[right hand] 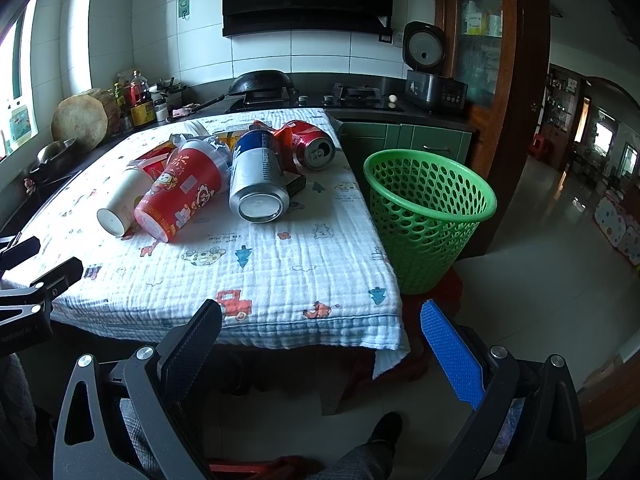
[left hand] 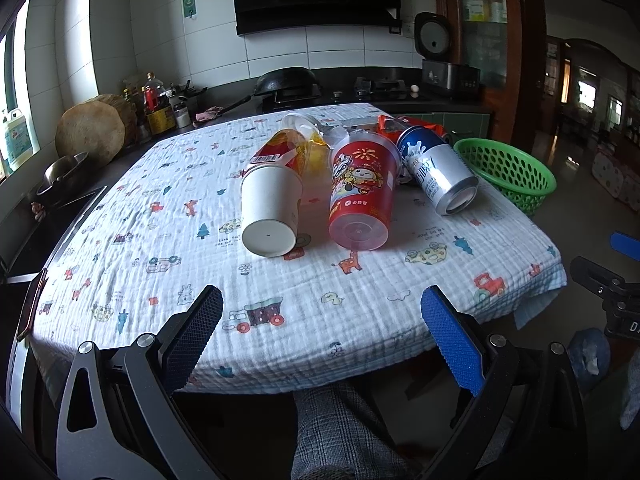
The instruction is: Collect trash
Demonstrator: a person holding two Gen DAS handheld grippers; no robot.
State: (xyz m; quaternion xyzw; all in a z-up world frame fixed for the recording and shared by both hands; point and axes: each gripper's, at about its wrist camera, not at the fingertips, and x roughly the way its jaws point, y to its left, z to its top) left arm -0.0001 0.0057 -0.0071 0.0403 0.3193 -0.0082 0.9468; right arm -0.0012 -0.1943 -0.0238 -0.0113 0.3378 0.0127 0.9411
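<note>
1. Right now both tongs hang short of the table's near edge, well apart from the litter: the left gripper (left hand: 322, 312) and the right gripper (right hand: 322, 320) each have their jaws spread wide with nothing between them.
2. Ahead of them, the trash lies in 1 heap on the printed muslin cloth (left hand: 280, 320), toward the far half of the table.
3. Nearest are 3 toppled cylinders, each with its long axis running roughly toward the cameras, bases facing forward: a white paper cup (left hand: 270, 210), a red plastic cup (left hand: 362, 192) touching or just beside it, and a blue-and-silver can (right hand: 258, 176).
4. Behind them sit a red soda can (right hand: 314, 146), its opened top turned toward the right camera, plus crumpled wrappers and clear film I cannot sort out.
5. Off the table's right edge stands the green perforated plastic basket (right hand: 430, 216), upright, mouth open.
6. My judgement: the right gripper is nearer the can and the basket, the left nearer the paper cup; either should close across a cylinder's width, not along its length.
7. Paper will crush easily; the thin metal can and glossy plastic cup are smooth and likely to roll.
</note>
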